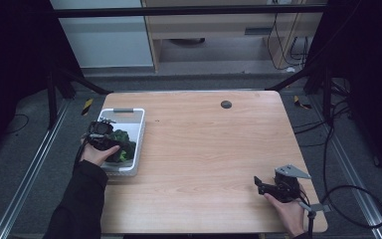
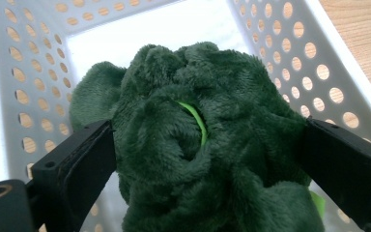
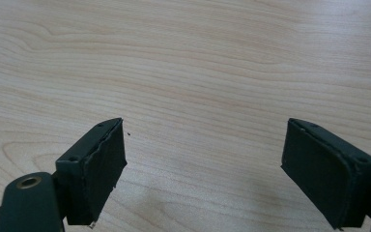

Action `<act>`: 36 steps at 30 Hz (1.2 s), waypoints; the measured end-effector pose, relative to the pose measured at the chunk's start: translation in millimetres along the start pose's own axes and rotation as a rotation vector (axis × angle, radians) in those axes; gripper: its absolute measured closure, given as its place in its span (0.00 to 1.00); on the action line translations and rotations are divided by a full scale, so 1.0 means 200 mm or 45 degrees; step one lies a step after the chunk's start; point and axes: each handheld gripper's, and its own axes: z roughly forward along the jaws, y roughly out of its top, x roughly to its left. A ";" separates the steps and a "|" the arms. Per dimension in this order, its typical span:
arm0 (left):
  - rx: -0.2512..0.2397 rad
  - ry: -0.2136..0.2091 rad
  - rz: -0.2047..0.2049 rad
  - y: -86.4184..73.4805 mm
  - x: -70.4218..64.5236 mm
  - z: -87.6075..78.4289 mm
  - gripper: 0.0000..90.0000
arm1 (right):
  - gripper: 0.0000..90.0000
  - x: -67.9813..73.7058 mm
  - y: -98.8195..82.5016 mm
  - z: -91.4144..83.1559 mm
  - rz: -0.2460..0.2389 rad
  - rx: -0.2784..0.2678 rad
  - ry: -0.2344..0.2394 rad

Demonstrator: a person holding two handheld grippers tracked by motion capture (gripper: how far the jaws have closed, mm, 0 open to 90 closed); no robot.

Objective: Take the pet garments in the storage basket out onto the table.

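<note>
Basket (image 1: 138,130) – white, perforated, sits at the left edge of the table (image 1: 214,149), long axis running front to back. Dark green plush toy (image 1: 122,147) is inside it, toward the near end. Left gripper (image 1: 110,144) is down in the basket, held by the left hand (image 1: 97,154); in the left gripper view both black jaws press into the sides of the plush toy (image 2: 198,145), fabric bulging between them, so it is clamped on the toy. A thin bright green seam or strip shows in a fold at the middle of the plush. Basket (image 2: 314,63) walls with round holes surround it on both sides; whether the toy rests on the basket floor or is lifted off it – cannot tell.

Right gripper (image 1: 259,185) is near the front right corner of the table, in the right hand (image 1: 288,211), well apart from the basket. In the right gripper view its jaws stand wide apart over bare wood of the table (image 3: 198,72), nothing between them. A small dark round spot (image 1: 226,104) lies near the far edge of the table
</note>
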 end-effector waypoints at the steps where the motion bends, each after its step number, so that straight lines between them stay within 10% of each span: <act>1: 0.002 0.002 -0.006 0.00 0.00 0.01 0.07 | 0.17 0.00 0.00 0.00 -0.004 0.001 -0.003; 24: 0.037 -0.079 -0.066 -0.03 0.00 0.05 0.67 | 0.17 0.00 0.00 0.00 -0.005 0.013 0.003; 36: -0.017 -0.078 -0.064 -0.06 0.01 -0.02 0.77 | 0.17 0.00 0.00 0.00 -0.005 0.015 0.001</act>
